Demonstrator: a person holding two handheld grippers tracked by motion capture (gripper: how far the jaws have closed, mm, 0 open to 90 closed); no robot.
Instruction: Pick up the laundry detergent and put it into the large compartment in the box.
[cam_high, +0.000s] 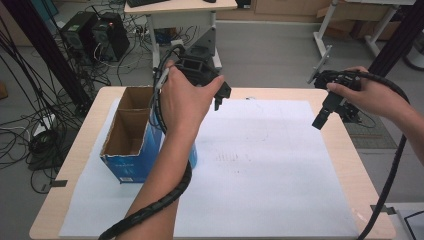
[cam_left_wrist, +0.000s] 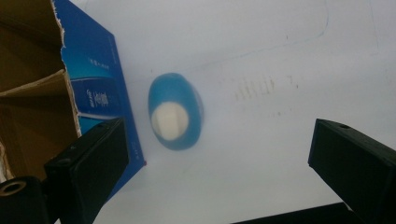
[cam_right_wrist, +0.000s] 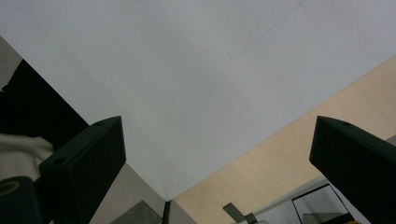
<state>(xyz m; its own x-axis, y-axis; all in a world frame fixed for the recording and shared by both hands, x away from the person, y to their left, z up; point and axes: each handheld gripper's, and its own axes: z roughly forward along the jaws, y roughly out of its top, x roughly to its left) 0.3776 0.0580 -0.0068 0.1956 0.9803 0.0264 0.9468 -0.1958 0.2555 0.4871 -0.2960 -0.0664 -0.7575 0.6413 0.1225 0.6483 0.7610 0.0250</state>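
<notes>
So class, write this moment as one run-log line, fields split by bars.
left gripper: open, above blue object | right gripper: open, over paper | box: open, beside blue object

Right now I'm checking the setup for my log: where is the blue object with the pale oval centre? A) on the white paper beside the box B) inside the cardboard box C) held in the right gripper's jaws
A: in the left gripper view the blue object lies on the white paper next to the box's blue side, outside it.

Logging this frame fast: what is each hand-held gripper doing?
Left hand-held gripper: open, holding nothing.
Right hand-held gripper: open, holding nothing.
</notes>
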